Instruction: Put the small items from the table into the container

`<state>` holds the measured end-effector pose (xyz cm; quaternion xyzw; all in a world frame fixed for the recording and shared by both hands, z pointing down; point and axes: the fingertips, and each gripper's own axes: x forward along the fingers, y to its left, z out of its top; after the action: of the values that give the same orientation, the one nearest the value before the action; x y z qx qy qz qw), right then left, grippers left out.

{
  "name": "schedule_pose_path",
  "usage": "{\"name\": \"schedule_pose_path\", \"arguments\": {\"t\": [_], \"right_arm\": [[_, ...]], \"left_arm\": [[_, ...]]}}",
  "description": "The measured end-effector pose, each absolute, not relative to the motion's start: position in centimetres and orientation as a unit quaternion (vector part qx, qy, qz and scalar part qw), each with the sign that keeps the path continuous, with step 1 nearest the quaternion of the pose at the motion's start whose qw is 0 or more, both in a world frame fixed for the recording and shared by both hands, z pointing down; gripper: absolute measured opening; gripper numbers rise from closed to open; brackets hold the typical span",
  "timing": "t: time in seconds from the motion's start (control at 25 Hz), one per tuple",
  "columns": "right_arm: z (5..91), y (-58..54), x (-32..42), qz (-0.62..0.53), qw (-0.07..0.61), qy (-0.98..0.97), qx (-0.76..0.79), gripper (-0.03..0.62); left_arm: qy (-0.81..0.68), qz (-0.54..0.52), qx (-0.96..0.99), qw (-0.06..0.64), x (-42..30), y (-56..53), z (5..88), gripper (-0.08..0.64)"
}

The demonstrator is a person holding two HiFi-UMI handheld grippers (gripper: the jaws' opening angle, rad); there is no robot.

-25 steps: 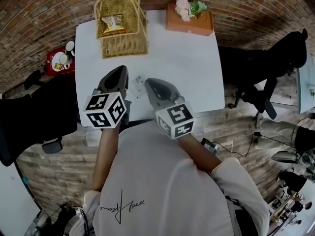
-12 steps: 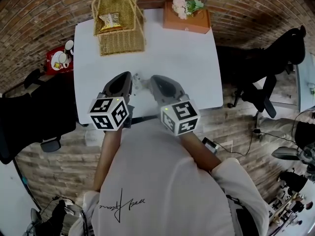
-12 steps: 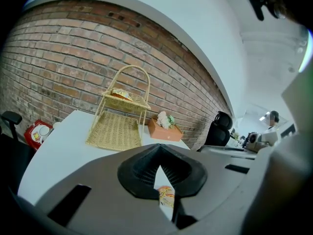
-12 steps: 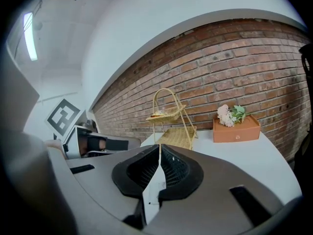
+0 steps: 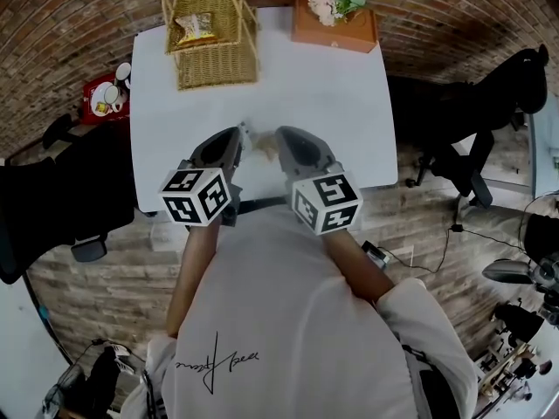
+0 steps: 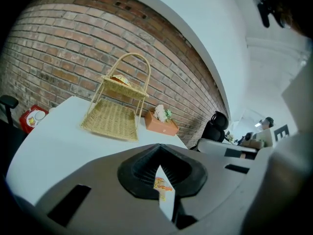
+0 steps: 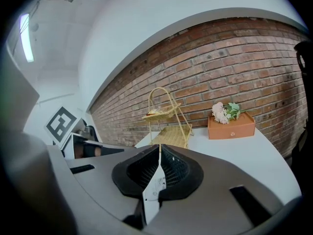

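Observation:
A two-tier wicker basket (image 5: 214,55) stands at the far left of the white table (image 5: 332,112), with a snack packet (image 5: 194,29) on its upper tier. Over the table's near edge, my left gripper (image 5: 239,134) is shut on a thin white packet with orange print (image 6: 164,192). Beside it, my right gripper (image 5: 280,136) is shut on a thin white printed packet (image 7: 154,187). Something small and pale (image 5: 255,140) shows between the two tips in the head view; I cannot tell whether it is one packet or two. The basket (image 6: 115,116) (image 7: 168,126) lies well ahead of both grippers.
An orange box with flowers (image 5: 336,29) sits at the table's far right corner. A red tray with cups (image 5: 106,103) stands off the table's left side. Black chairs stand on the left (image 5: 52,208) and right (image 5: 472,120).
Both grippers have shifted slightly forward over the table with their packets still gripped, the left one sinking a little. Their tips stay close together.

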<state>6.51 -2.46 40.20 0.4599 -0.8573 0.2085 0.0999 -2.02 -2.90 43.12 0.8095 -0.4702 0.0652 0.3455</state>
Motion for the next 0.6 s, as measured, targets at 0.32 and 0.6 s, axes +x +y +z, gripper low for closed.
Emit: {"name": "schedule_pose_path", "arguments": {"t": [0.32, 0.6], "right_arm": [[41.0, -2.3, 8.8, 0.224, 0.102, -0.839, 0.485, 0.021], [42.0, -1.9, 9.9, 0.236, 0.11, -0.829, 0.495, 0.021]], "left_arm": [[-0.46, 0.114, 0.806, 0.354, -0.1, -1.9, 46.4, 0.009], [-0.438, 0.127, 0.796, 0.398, 1.9, -0.2, 49.4, 0.011]]}}
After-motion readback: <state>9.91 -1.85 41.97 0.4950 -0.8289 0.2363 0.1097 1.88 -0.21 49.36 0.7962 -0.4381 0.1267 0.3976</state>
